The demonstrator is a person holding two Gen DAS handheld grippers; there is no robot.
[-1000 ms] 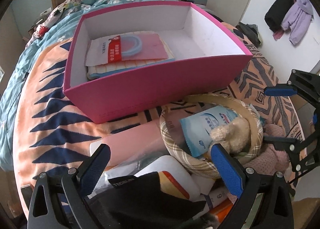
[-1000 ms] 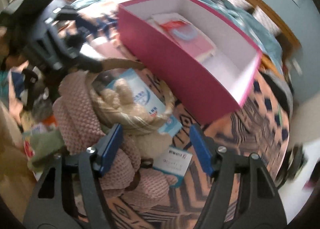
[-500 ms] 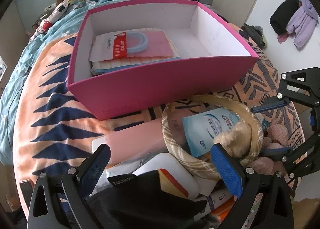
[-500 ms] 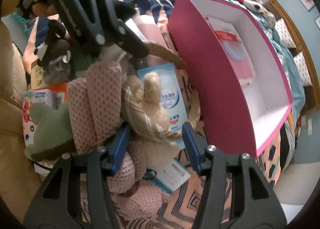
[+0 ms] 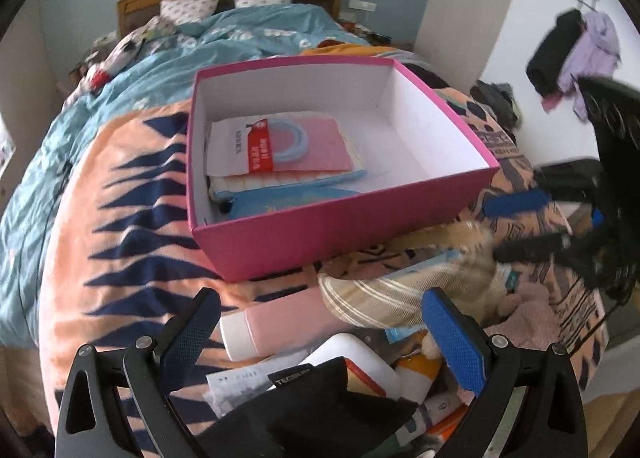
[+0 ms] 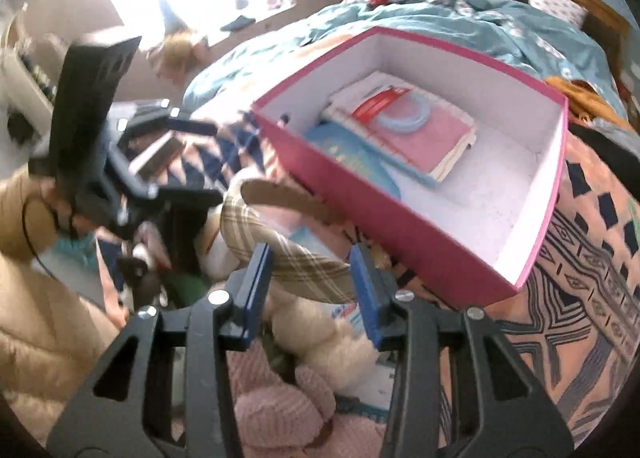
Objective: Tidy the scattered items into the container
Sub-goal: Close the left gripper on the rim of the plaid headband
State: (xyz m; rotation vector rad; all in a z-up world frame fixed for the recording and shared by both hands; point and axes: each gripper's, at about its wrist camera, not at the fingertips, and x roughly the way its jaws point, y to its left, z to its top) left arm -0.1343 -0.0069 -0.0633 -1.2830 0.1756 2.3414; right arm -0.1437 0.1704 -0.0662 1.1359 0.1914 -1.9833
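Observation:
The pink box (image 5: 340, 226) (image 6: 400, 226) stands open on the patterned blanket, holding a pink notebook (image 5: 320, 142) with a pale blue ring on it. In front of it, a plaid headband (image 5: 372, 290) (image 6: 304, 262) with a cream plush part (image 6: 328, 342) is tilted up on edge. My right gripper (image 6: 313, 278) (image 5: 500, 226) is closing, its pads pressing on the band. My left gripper (image 5: 320, 322) (image 6: 204, 160) hangs open over a pile: a pink bottle (image 5: 280, 326), a white bottle (image 5: 352, 354) and a black pouch (image 5: 304, 410).
A pink knitted item (image 6: 280, 406) and a wipes packet (image 5: 420, 270) lie under the band. The blue duvet (image 5: 224, 54), pillows and wooden headboard fill the far side. Clothes hang on a rack (image 5: 576, 46) at the right wall. A beige sleeve (image 6: 48, 330) is at the left.
The right gripper rolled, narrowed around the plaid headband and took hold of it. The band went from lying flat to standing on edge. The left gripper rose slightly.

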